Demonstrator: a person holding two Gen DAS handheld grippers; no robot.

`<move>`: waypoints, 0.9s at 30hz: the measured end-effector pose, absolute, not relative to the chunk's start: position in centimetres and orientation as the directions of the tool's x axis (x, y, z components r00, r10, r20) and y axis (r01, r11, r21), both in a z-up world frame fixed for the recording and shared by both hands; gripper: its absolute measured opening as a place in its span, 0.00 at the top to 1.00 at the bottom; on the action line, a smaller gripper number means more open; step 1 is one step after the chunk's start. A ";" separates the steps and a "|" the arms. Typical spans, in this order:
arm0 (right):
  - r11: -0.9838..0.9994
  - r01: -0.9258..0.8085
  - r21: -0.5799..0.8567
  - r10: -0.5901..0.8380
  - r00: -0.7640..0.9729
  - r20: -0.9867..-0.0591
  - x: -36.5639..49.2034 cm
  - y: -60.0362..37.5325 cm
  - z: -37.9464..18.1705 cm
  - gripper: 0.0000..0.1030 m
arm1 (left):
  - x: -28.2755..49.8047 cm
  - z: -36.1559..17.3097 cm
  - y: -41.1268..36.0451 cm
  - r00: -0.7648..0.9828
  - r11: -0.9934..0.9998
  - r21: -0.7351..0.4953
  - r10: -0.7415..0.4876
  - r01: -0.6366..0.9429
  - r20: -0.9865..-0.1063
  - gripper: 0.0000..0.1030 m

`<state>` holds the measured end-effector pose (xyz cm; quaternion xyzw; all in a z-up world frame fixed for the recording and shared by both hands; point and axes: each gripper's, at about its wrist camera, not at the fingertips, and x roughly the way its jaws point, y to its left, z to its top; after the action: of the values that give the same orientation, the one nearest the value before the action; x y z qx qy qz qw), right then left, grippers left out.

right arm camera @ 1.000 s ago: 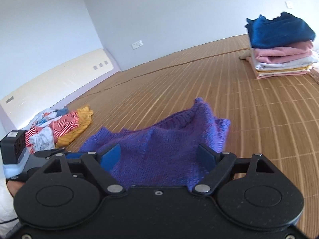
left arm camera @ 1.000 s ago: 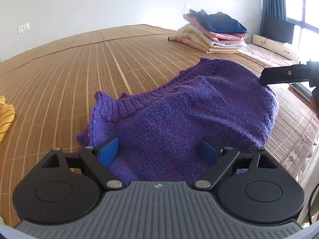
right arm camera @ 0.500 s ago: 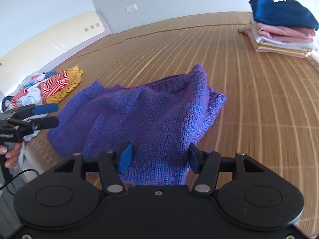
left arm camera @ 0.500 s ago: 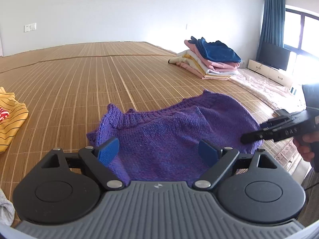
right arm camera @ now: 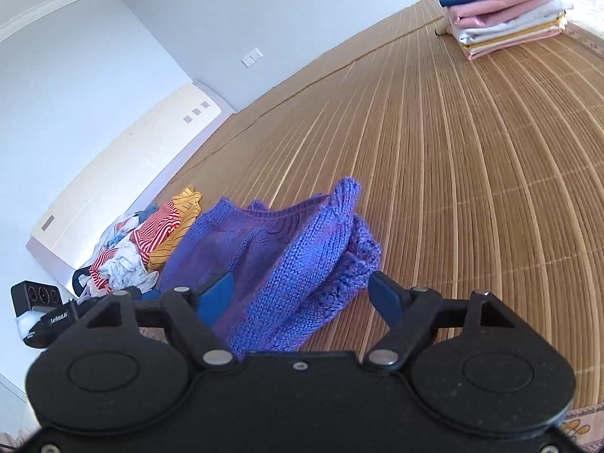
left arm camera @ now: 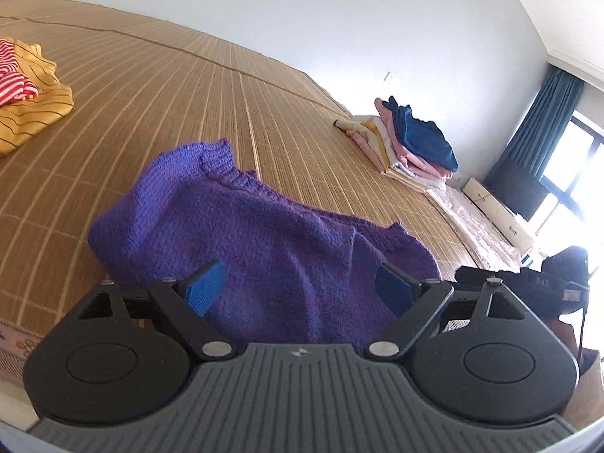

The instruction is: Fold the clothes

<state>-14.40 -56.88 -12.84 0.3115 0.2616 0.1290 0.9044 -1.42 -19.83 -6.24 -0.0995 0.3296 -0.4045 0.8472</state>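
Note:
A purple knit sweater (left arm camera: 264, 234) lies bunched on the bamboo mat (left arm camera: 226, 94) near its front edge. My left gripper (left arm camera: 298, 288) is open, its blue pads (left arm camera: 205, 287) wide apart with the sweater's near part lying between them. In the right wrist view the sweater (right arm camera: 287, 249) is crumpled into folds. My right gripper (right arm camera: 302, 294) is open too, and the cloth sits loosely between its fingers. Each view catches the other tool: the right gripper (left arm camera: 528, 283) at the sweater's right, the left gripper (right arm camera: 49, 317) at its left.
A stack of folded clothes (left arm camera: 411, 143) topped by a dark blue piece sits far right on the mat (right arm camera: 453, 151). A heap of unfolded clothes (right arm camera: 139, 249), striped red and yellow, lies at the left. A headboard (right arm camera: 124, 173), a curtain (left arm camera: 536, 120) and a window border the bed.
The sweater went from spread out to bunched up. My right gripper's fingers narrowed half a second ago and are wide apart again. Both views have tilted and drawn closer to the cloth.

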 end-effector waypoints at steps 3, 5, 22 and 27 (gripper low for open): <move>0.778 -0.071 0.624 0.399 0.823 -0.404 -13.5 -56.3 -13.2 0.24 | -2.3 -5.9 -21.4 0.420 0.623 -0.402 -0.766 0.671 -0.486 0.13; 0.762 -0.046 0.646 0.398 0.820 -0.411 -12.7 -56.0 -13.8 0.24 | -2.6 -5.8 -22.3 0.400 0.601 -0.393 -0.779 0.696 -0.482 0.13; 0.613 0.000 0.790 0.438 0.832 -0.339 -10.2 -56.9 -16.9 0.74 | -2.8 -7.8 -24.6 0.345 0.573 -0.386 -0.784 0.723 -0.517 0.13; 0.837 -0.011 0.548 0.291 0.856 -0.427 -11.5 -55.2 -14.0 0.44 | -2.6 -7.9 -24.9 0.354 0.586 -0.371 -0.771 0.721 -0.530 0.13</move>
<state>-11.49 -55.23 -14.04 0.2740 0.2553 0.0816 0.9236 -2.62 -24.91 -7.90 -0.0365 0.3426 -0.4536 0.8219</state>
